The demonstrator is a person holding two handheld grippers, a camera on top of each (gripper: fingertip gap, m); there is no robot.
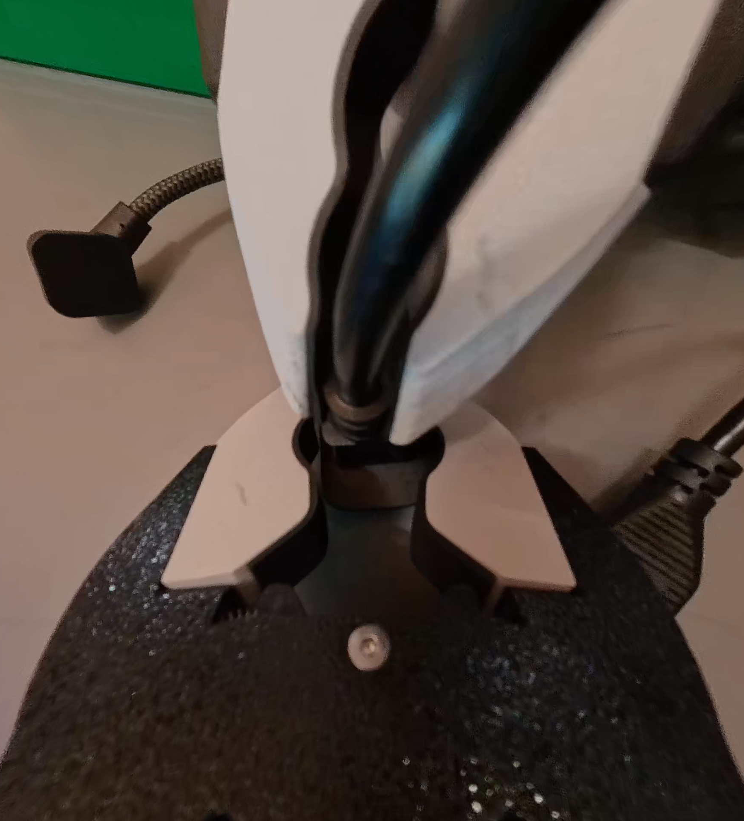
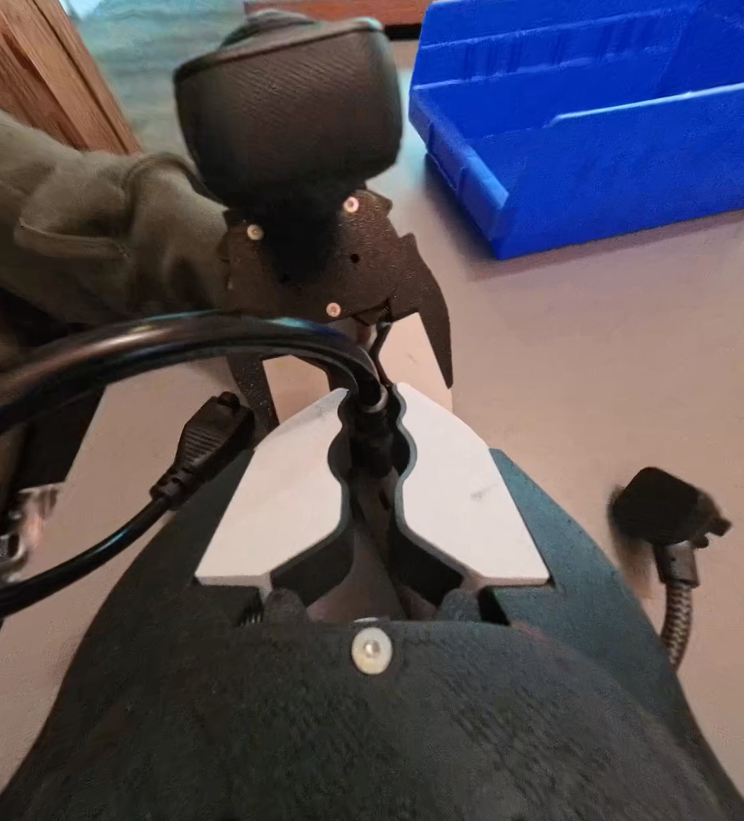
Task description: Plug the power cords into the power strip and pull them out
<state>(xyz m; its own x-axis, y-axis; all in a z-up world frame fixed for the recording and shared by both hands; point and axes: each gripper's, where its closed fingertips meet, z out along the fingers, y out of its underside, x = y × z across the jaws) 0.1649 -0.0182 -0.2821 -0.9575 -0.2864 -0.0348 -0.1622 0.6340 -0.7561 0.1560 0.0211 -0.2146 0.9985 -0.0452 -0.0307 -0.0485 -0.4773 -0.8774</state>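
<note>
A black power cord (image 2: 161,342) arcs up from the left, and its end (image 2: 370,435) sits between my right gripper's white fingers. My right gripper (image 2: 370,391) is shut on that end. In the left wrist view the same cord (image 1: 405,213) runs up between the right gripper's fingers (image 1: 267,222). Its dark plug body (image 1: 370,484) fills the gap of my left gripper (image 1: 368,444), which is shut on it. The two grippers meet tip to tip above the grey table (image 2: 583,355). No power strip is in view.
A flat black plug on a braided cable (image 1: 85,271) lies on the table, also in the right wrist view (image 2: 668,502). A ribbed black connector (image 1: 663,524) lies beside the left gripper. A blue bin (image 2: 605,133) stands at the back right. An olive sleeve (image 2: 94,231) is at the left. The left gripper's tips are roughly 7 cm from the right gripper's.
</note>
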